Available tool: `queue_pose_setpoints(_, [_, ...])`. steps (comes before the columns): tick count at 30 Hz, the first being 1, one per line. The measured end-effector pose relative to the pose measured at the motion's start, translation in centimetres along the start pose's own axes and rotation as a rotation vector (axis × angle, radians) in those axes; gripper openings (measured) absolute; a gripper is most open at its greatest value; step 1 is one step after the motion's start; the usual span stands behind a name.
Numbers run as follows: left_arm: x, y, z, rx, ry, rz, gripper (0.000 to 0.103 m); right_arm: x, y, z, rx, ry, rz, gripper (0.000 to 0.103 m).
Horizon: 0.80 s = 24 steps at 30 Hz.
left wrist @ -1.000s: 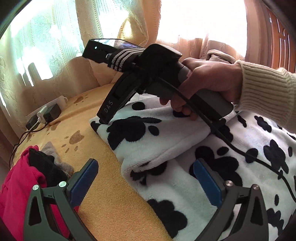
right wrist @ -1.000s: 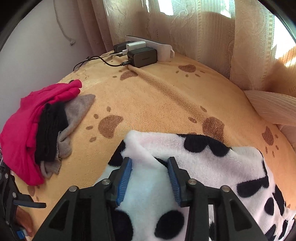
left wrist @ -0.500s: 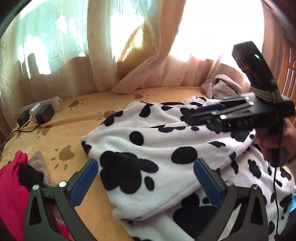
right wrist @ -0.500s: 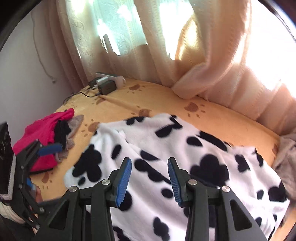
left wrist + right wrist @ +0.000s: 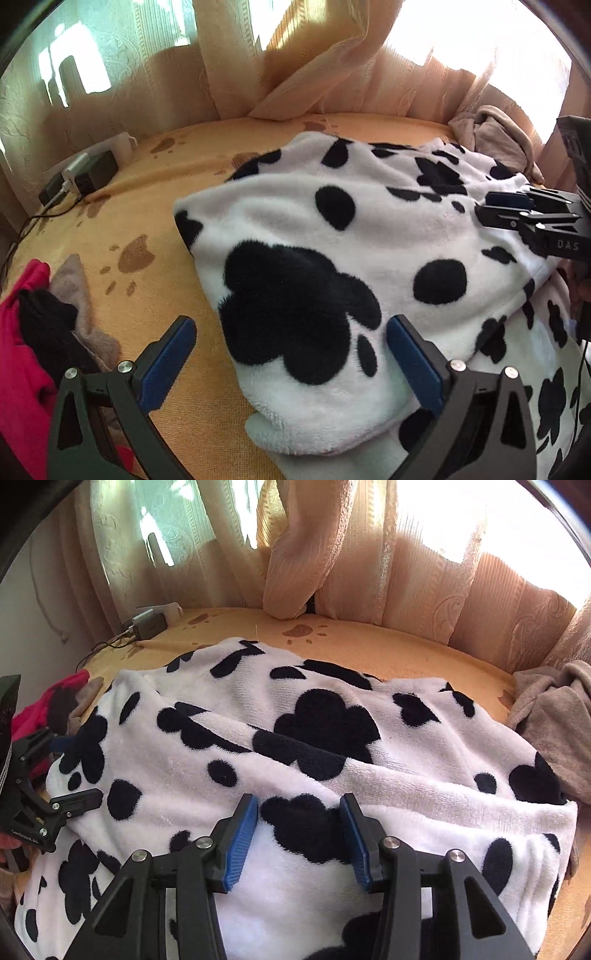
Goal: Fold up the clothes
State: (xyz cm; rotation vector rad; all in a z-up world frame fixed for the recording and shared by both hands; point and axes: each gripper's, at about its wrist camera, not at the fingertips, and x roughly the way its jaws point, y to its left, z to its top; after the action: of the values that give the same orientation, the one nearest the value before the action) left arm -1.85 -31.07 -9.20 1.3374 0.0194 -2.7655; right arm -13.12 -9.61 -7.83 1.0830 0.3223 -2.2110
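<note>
Fluffy white garment with black paw spots folded over once | more folds left | left gripper wide open, empty | right gripper opening, pinching nothing

**White fleece garment with black paw prints, partly folded**

A plush white fleece garment printed with black paw and spot shapes lay spread across an orange bedspread. One section had been folded over the rest, forming a thick doubled layer with a rounded edge at the near left corner.
</note>
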Motion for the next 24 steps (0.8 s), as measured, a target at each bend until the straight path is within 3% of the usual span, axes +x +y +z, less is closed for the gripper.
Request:
queue_pose_setpoints(5, [-1.7, -0.4, 2.8, -0.033, -0.091, -0.018, 0.103, -6.4, -3.3, -1.2, 0.06, -0.099, -0.099, 0.05])
queue_pose_setpoints(7, [-0.5, -1.0, 3.9, -0.035, -0.074, -0.029, 0.103, -8.3, -5.0, -2.3, 0.096, -0.115, -0.168, 0.052])
queue_pose_setpoints(8, [0.6, -1.3, 4.3, -0.036, -0.049, -0.038, 0.103, -8.8, -5.8, -3.2, 0.117, -0.114, -0.155, 0.057])
queue_pose_setpoints(9, [1.7, -1.5, 4.6, -0.038, -0.02, -0.043, 0.103, -8.7, -6.1, -4.1, 0.125, -0.097, -0.13, 0.062])
queue_pose_setpoints(11, [3.9, -1.8, 4.7, -0.042, 0.037, -0.018, 0.103, -8.3, -6.6, -5.9, 0.138, -0.058, -0.078, 0.063])
queue_pose_setpoints(14, [5.3, -2.0, 4.1, -0.019, 0.052, 0.003, 0.103, -6.8, -6.1, -8.1, 0.068, 0.013, -0.119, 0.063])
queue_pose_setpoints(20, [5.8, -1.9, 3.7, 0.004, 0.044, -0.007, 0.103, -6.5, -5.7, -10.3, -0.032, 0.035, -0.141, 0.067])
queue_pose_setpoints(24, [5.4, -1.8, 4.3, -0.004, 0.081, -0.006, 0.103, -6.8, -5.5, -10.4, -0.063, 0.04, -0.154, 0.07])
